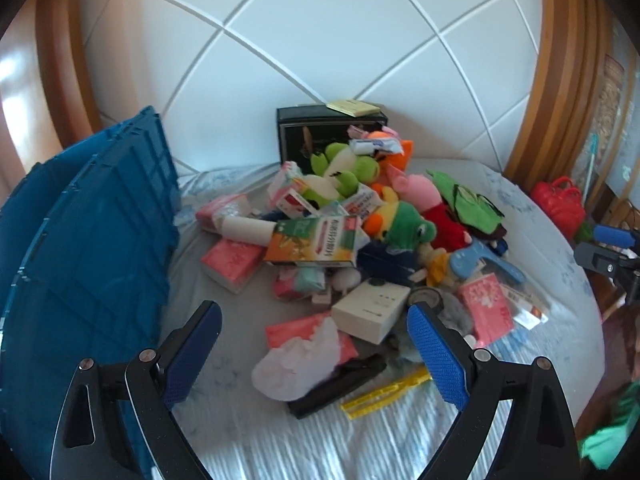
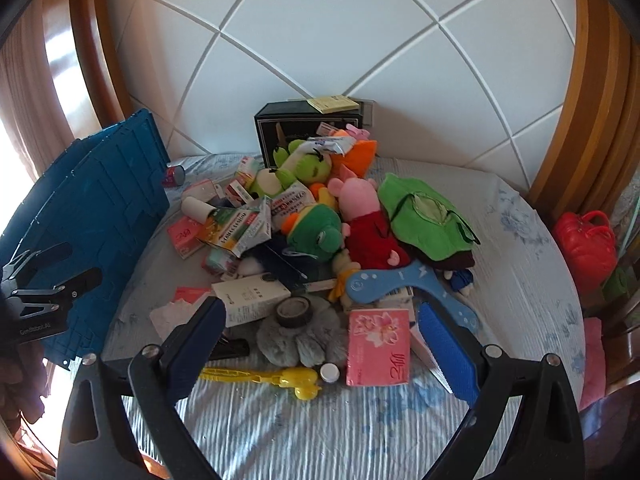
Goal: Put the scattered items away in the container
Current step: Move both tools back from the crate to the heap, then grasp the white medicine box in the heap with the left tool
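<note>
Blue pads line both of our claws, and both stand wide apart with nothing between them. Our left claw hangs above the near edge of the pile on the bed, over a crumpled white plastic bag, a black stapler and a yellow plastic strip. Our right claw hovers over a grey furry toy with a dark tape roll resting on it, a pink tissue pack just beside them, and a yellow toy stick in front.

We see the scattered items heaped in the middle of the bed: a green frog plush, a pink pig plush, a green cloth hat, a blue plastic toy, a white box and an orange-and-green carton. A black box with a yellow notepad on top stands behind the heap, against the white padded headboard.

The blue crate, our container, sits at the left edge of the bed, its ribbed side wall facing the pile and close to our left claw. A red bag lies off the bed to the right.
</note>
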